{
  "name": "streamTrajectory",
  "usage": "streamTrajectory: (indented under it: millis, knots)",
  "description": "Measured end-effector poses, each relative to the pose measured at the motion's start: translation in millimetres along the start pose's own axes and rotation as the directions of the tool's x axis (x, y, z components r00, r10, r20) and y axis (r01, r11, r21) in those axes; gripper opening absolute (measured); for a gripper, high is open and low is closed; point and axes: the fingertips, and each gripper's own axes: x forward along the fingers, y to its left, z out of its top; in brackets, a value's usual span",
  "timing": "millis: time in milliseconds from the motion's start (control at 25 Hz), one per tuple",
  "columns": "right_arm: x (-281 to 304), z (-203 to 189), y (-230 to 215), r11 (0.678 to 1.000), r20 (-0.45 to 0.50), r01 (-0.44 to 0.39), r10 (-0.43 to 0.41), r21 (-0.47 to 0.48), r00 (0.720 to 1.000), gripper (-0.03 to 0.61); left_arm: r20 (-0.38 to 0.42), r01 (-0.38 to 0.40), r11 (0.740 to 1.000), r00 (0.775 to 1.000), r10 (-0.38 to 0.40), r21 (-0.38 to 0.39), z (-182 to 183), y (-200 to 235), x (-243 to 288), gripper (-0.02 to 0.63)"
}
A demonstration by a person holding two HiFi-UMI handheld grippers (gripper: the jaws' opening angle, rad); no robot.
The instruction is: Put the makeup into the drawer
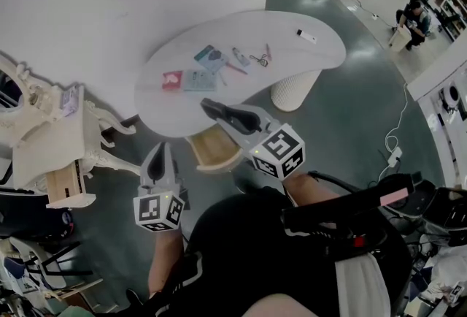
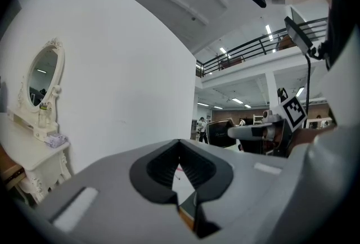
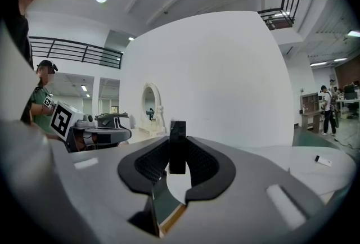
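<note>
Right gripper (image 1: 209, 108) is clamped on a small black makeup piece (image 3: 178, 150) that stands upright between its pads. It looks like a lipstick or mascara tube, though the view is too coarse to be sure. The open wooden drawer (image 1: 216, 150) lies beneath the jaws and a little back toward the person, under the edge of the white table (image 1: 314, 52). To do this step well, draw the tips back over the drawer's bare floor, tip them downward, and lower the piece close to the wood. Only then part the jaws, so it neither bounces nor rolls. Left gripper (image 1: 161, 150), jaws together and empty, hangs just left of the drawer and could steady its front. More makeup (image 1: 210, 58) lies ahead of the right gripper on the table.
</note>
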Motion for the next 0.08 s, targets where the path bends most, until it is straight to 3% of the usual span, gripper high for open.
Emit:
streamTrajectory:
  millis: [80]
  knots:
    - [2.7,-2.4,0.2,1.000,-0.005,-0.005,0.005,0.001,1.000,0.089,-0.005,0.007,1.000,1.000,-0.007,-0.002,-3.1,0.1,1.7,0.000]
